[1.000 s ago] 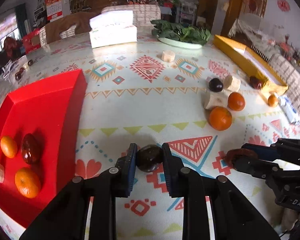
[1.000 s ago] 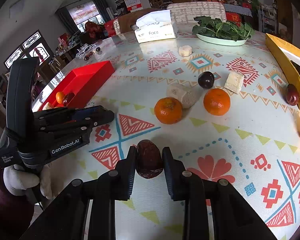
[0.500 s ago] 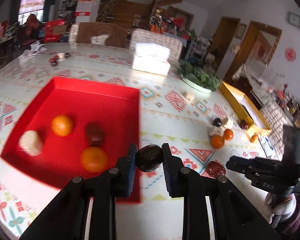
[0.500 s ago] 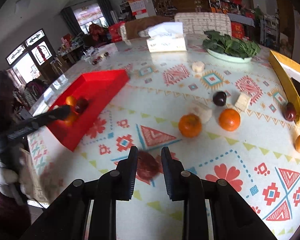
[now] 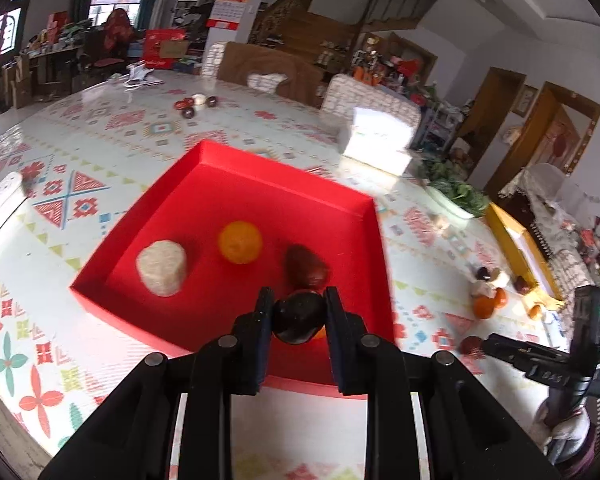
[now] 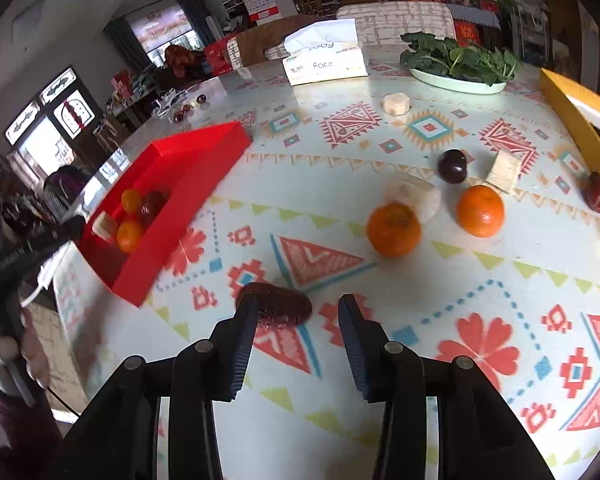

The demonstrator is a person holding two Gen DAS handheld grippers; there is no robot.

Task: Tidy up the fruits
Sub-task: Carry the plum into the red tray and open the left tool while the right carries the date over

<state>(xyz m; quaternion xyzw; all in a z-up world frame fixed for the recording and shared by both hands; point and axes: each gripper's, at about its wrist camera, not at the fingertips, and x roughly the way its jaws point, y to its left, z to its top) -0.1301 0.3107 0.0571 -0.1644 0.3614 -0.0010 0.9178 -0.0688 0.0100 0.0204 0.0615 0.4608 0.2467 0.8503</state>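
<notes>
Dropping from here, the dark plum (image 5: 298, 316) pinched tight in the left gripper (image 5: 298, 312) could land on the fruit already lying in the near right of the red tray (image 5: 220, 152) and bounce out. The right gripper (image 6: 298, 322), whose jaws have just been opening, stands part-open and empty; the dark-red date (image 6: 278, 305) lies on the worktop (image 6: 440, 320) at its left jaw and could roll.

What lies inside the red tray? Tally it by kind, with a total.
Oranges: 2
Red date: 1
Pale peeled chunk: 1
Total: 4 in the red tray; the dark fruit held by the left gripper is not counted.
</notes>
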